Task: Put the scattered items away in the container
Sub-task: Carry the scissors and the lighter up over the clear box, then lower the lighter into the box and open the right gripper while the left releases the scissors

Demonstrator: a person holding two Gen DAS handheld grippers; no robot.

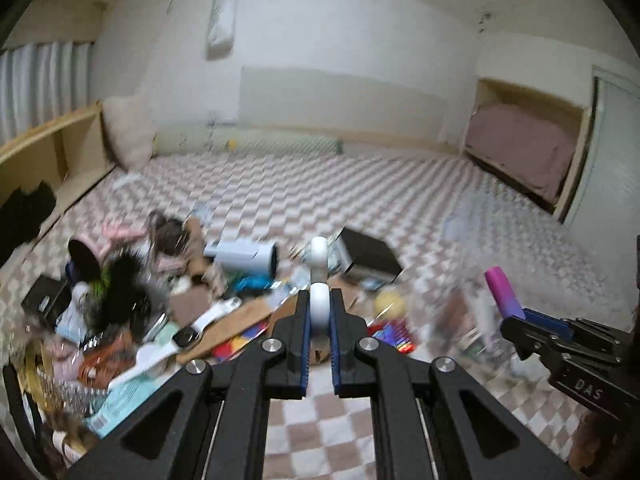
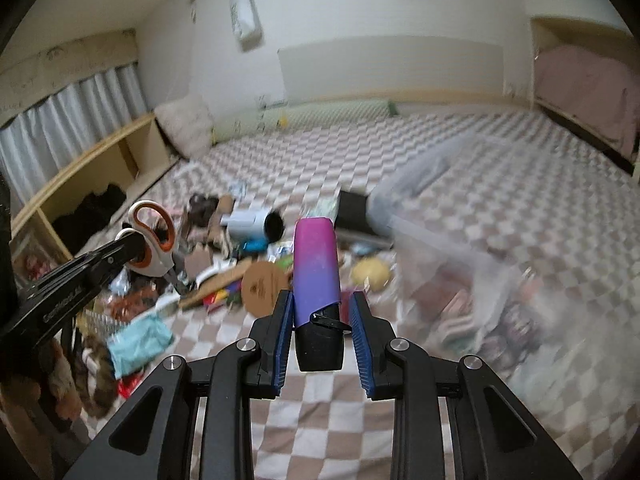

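My left gripper (image 1: 320, 300) is shut on the white and orange scissors (image 1: 319, 280) by a handle loop; they also show in the right wrist view (image 2: 154, 240) at the left. My right gripper (image 2: 318, 304) is shut on a pink-to-purple bottle with a black cap (image 2: 316, 268), held upright between the blue pads; it also shows in the left wrist view (image 1: 504, 294). A clear plastic container (image 2: 460, 280) with several items inside stands on the checkered mat to the right, blurred. A pile of scattered items (image 1: 180, 312) lies at the left.
The pile holds a white smartwatch (image 1: 200, 326), a pale blue cylinder (image 2: 256, 226), a black box (image 2: 352, 210), a yellow ball (image 2: 370, 274) and a round cork disc (image 2: 264, 286). A wooden shelf (image 2: 100, 168) lines the left wall.
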